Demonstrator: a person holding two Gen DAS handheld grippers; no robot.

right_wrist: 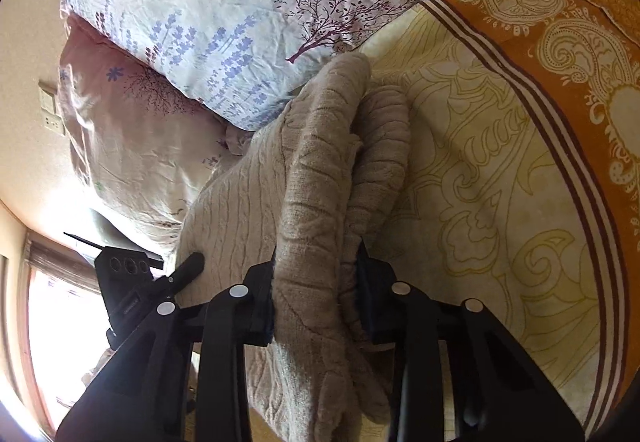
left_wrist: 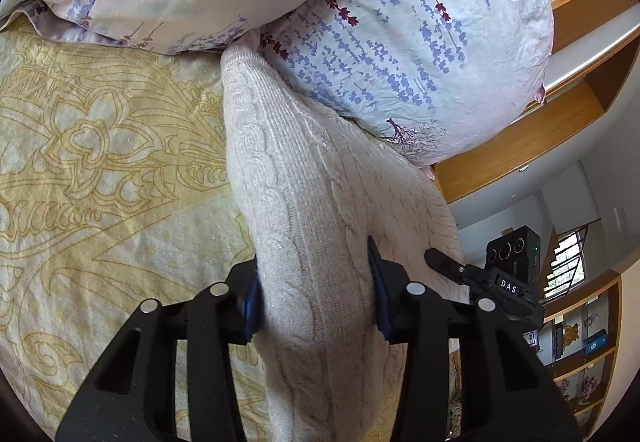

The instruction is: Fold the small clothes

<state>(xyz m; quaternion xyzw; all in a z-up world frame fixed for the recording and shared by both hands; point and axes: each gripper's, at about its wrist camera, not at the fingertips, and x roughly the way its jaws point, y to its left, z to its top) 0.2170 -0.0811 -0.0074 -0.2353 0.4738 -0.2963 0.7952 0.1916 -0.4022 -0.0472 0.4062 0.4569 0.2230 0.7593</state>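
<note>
A beige cable-knit sweater (left_wrist: 288, 161) lies on a bed, one end reaching up to the pillows. In the left wrist view my left gripper (left_wrist: 316, 282) is shut on a raised ridge of the knit, and its blue pads (left_wrist: 252, 302) press the fabric from both sides. In the right wrist view the sweater (right_wrist: 320, 161) shows as a bunched, doubled-over fold, and my right gripper (right_wrist: 316, 282) is shut on it. Each gripper also shows in the other's view: the right gripper (left_wrist: 480, 278) at the sweater's right edge, the left gripper (right_wrist: 160, 278) at its left edge.
The sweater rests on a pale yellow patterned bedsheet (left_wrist: 100, 161) with an orange border (right_wrist: 580, 61). Two floral pillows (left_wrist: 400, 41) are stacked at the head of the bed against a wooden headboard (left_wrist: 500, 161). Shelves (left_wrist: 580, 342) and a bright window (right_wrist: 60, 322) lie beyond the bed.
</note>
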